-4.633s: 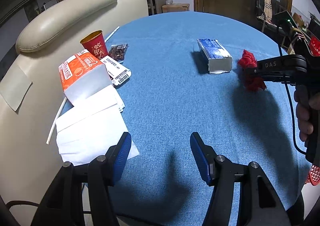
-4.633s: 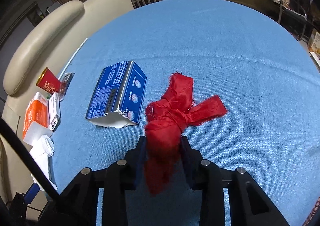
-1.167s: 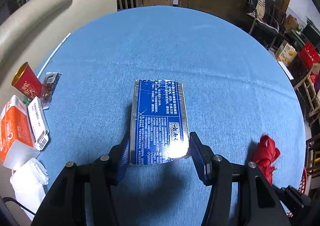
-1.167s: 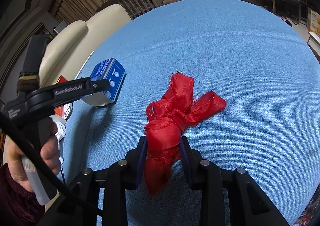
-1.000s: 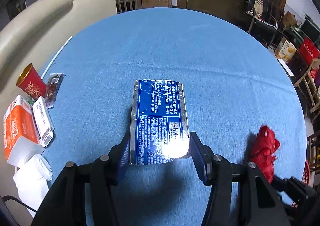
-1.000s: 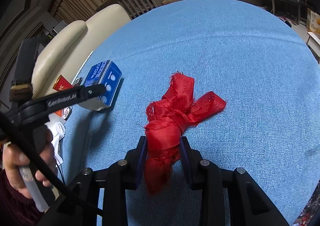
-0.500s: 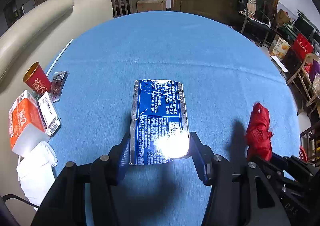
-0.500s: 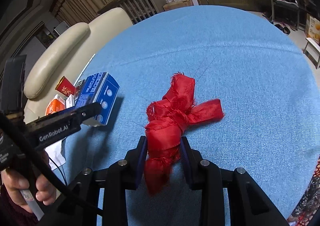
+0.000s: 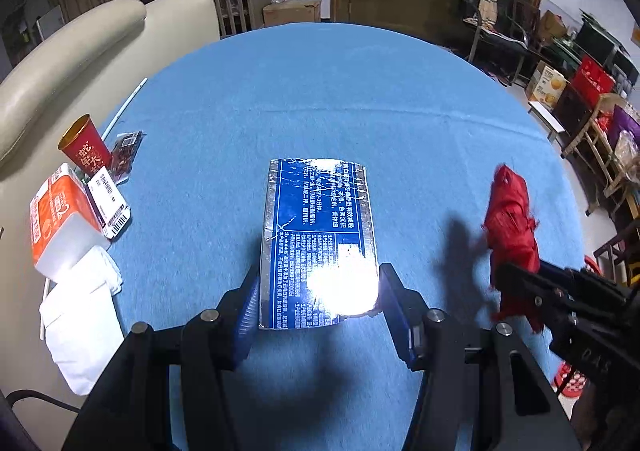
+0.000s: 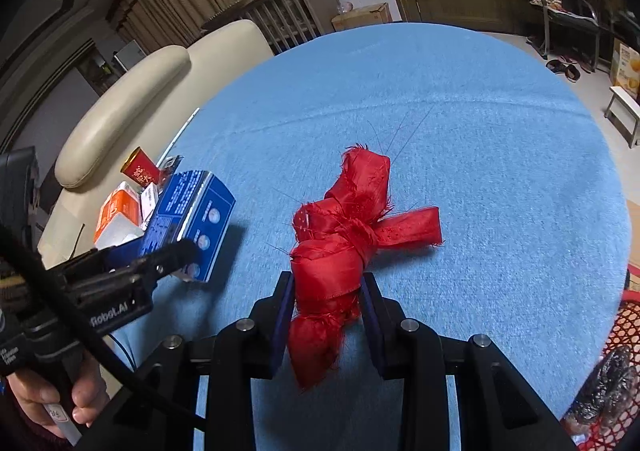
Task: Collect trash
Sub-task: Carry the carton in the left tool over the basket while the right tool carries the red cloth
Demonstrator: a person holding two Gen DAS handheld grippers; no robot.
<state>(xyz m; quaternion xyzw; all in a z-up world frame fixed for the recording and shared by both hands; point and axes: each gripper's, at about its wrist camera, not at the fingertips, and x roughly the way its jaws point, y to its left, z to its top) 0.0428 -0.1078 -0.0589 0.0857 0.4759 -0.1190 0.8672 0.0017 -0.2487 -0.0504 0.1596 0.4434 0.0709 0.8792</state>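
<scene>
2 pieces of trash are being carried at once. The left gripper (image 9: 318,303) is pinching the blue carton (image 9: 318,239) by its near end, its fingers (image 9: 249,305) closed against both sides, and the carton is hanging above the blue worktop (image 9: 320,91). The right gripper (image 10: 326,315) is squeezing the red ribbon bundle (image 10: 348,235), fingers (image 10: 370,311) nearly together, with a loose tail drooping below the grip.

To do this step well, both grips should be kept firm while travelling to the bin; the carton looks light and partly crushed, so pressing harder would probably only dent it. The ribbon is soft and could slip or snag by its trailing ends, so releasing it low inside the bin seems wise.

As for containers, a red mesh basket (image 10: 624,327) is showing at the lower right edge of the right wrist view, with something dark and crinkled inside it; I cannot tell what. At the worktop's left edge are sitting a red paper cup (image 9: 85,145), whose contents are not visible, an orange box (image 9: 60,219), a snack wrapper (image 9: 126,149) and white tissues (image 9: 80,311).
</scene>
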